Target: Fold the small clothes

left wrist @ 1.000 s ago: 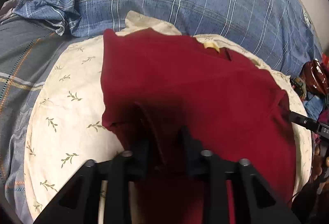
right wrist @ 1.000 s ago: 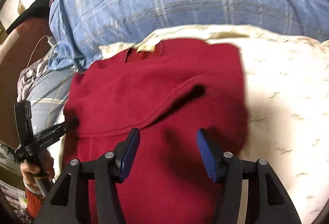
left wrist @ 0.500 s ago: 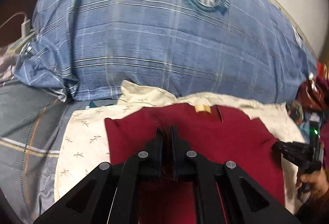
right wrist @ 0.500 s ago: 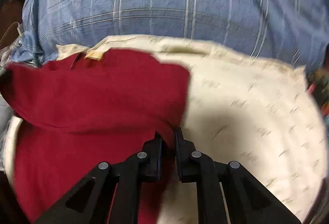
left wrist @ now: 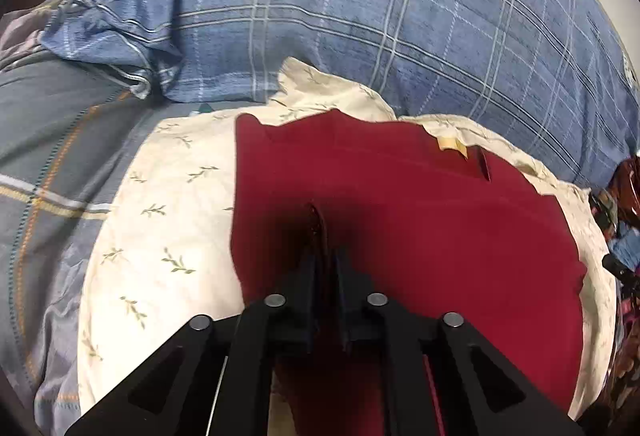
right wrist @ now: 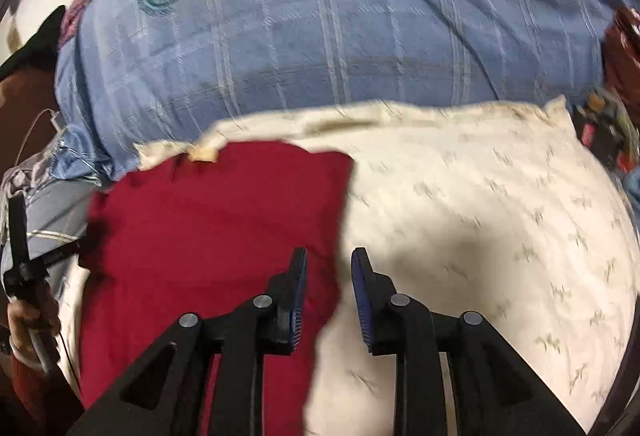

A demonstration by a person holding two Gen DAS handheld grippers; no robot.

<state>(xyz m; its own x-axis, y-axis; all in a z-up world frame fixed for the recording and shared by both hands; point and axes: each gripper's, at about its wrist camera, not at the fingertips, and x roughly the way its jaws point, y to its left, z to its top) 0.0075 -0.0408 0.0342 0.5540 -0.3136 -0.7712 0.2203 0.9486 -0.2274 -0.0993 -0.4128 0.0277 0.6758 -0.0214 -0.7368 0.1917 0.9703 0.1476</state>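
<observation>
Jaws of the right gripper [right wrist: 329, 278], clamped on the right edge of the red garment [left wrist: 420, 220] half a second ago, now stand parted with that edge lying loose between them. Jaws of the left gripper [left wrist: 325, 260] are still clenched on a raised pinch of cloth near the garment's near-left part. Garment lies on the cream pillow [right wrist: 500, 195] on the bed, so the right-hand fold appears laid and released, the left one pending.
</observation>
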